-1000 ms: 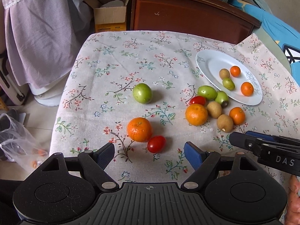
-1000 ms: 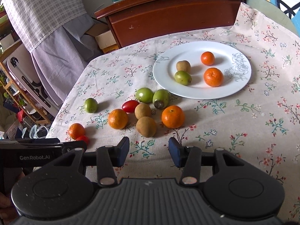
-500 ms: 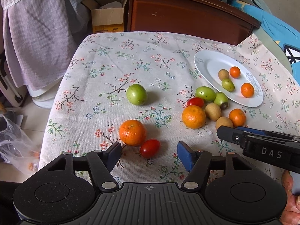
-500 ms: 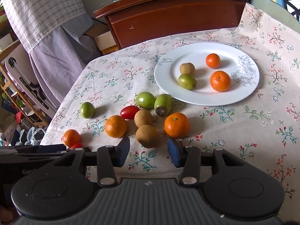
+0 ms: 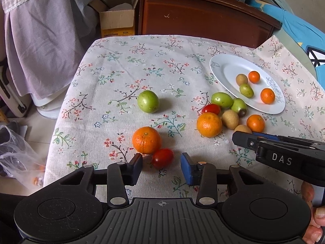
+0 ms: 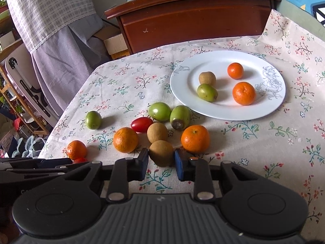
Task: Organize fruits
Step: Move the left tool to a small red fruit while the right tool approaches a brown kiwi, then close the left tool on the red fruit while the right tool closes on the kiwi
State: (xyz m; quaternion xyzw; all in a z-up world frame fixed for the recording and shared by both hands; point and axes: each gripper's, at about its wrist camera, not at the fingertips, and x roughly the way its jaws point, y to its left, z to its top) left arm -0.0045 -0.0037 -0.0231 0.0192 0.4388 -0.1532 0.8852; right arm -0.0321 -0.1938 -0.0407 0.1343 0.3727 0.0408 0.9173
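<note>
In the left wrist view my left gripper (image 5: 161, 164) hangs low over the floral tablecloth. A red cherry tomato (image 5: 163, 158) lies between its closing jaws, with small gaps to both pads. An orange (image 5: 146, 140) touches the tomato from behind. In the right wrist view my right gripper (image 6: 161, 160) is shut on a brown kiwi-like fruit (image 6: 161, 152) resting on the cloth. Beside it lie another brown fruit (image 6: 157, 132), two oranges (image 6: 195, 138) (image 6: 125, 139), a red tomato (image 6: 141, 124) and green fruits (image 6: 159, 111). The white plate (image 6: 227, 111) holds several fruits.
A lone green fruit (image 5: 148, 101) sits mid-table. A dark wooden cabinet (image 6: 193, 18) stands behind the table, and a cardboard box (image 5: 117, 23) beside it. The table's left edge drops to the floor, where a plastic bag (image 5: 14, 154) lies. A hand (image 5: 313, 223) holds the right gripper.
Both grippers eased forward toward the fruit. The left jaws narrowed around the red tomato. The right jaws closed onto the brown fruit.
</note>
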